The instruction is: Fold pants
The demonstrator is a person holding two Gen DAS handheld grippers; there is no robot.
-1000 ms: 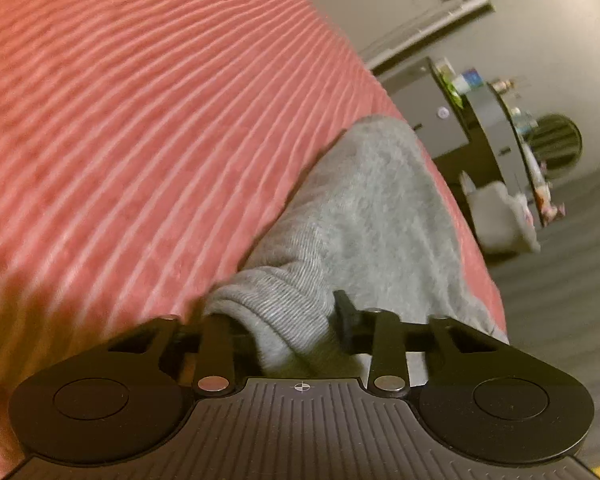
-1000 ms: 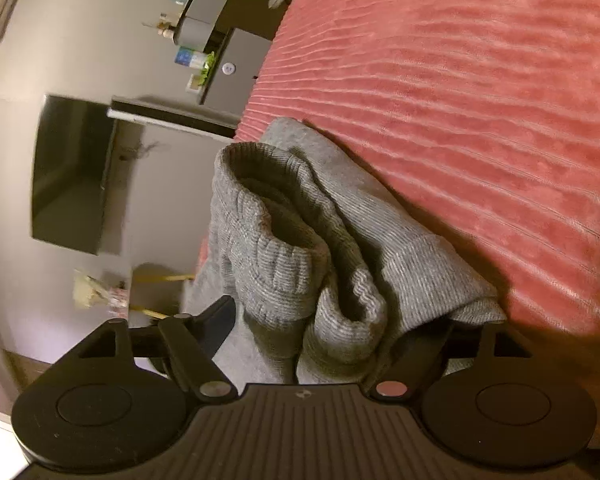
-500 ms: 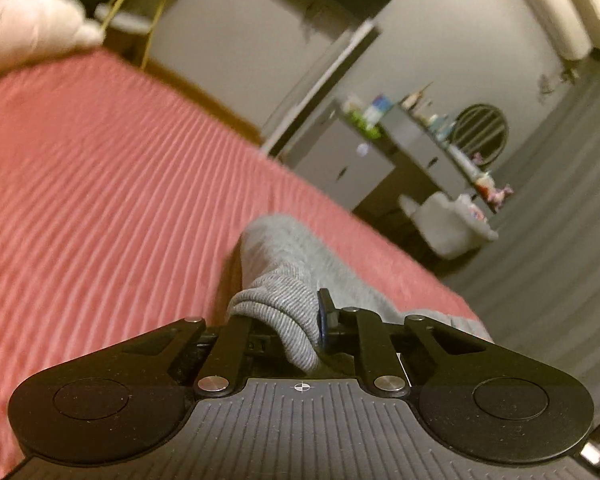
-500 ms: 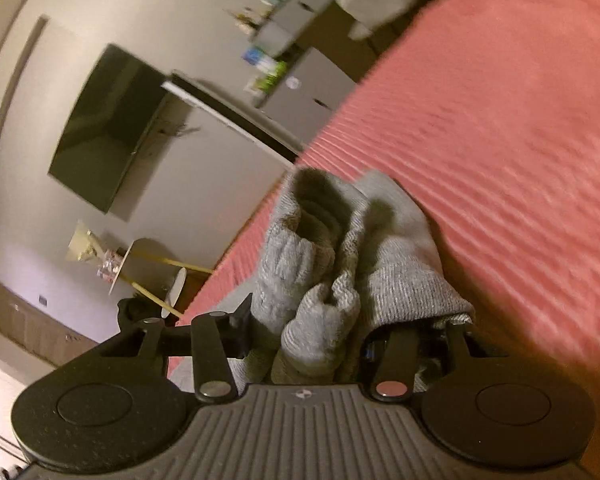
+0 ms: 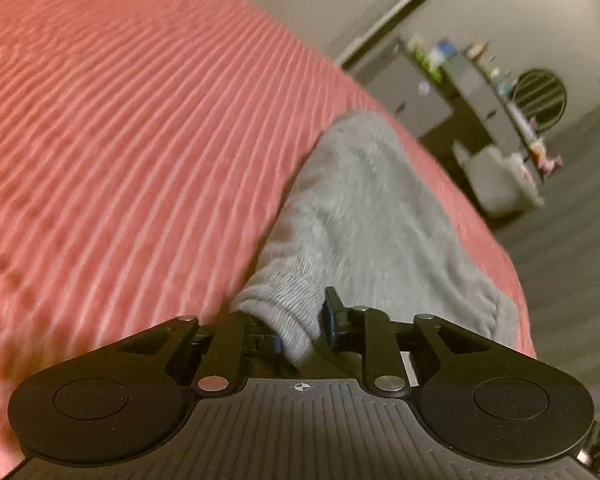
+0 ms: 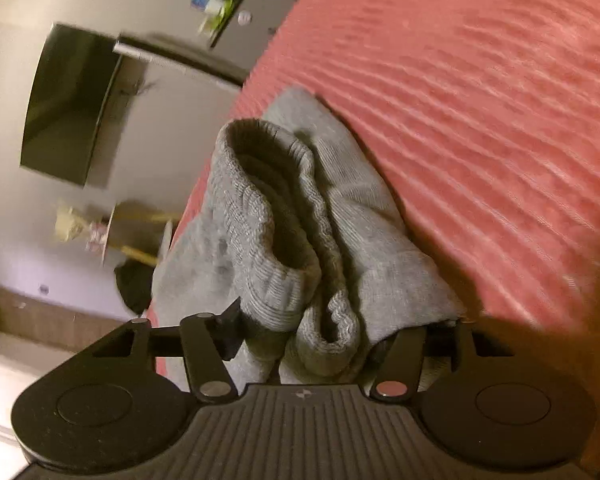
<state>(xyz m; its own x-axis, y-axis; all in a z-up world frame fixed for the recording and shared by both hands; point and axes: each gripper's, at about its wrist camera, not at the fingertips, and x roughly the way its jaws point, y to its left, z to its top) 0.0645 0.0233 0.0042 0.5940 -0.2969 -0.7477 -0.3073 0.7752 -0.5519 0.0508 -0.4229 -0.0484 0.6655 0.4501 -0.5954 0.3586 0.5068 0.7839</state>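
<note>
No legible text, label or number anywhere.

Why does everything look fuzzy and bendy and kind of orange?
Left wrist view: the shelf is smeared by motion blur, and the red bedspread bulges from the fisheye lens. Right wrist view: warm dim light, with a dark shadow beside the gray pants.

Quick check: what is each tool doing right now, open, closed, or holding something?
Left tool: closed on a ribbed edge of the gray pants.
Right tool: closed on a bunched, ribbed part of the gray pants.
</note>
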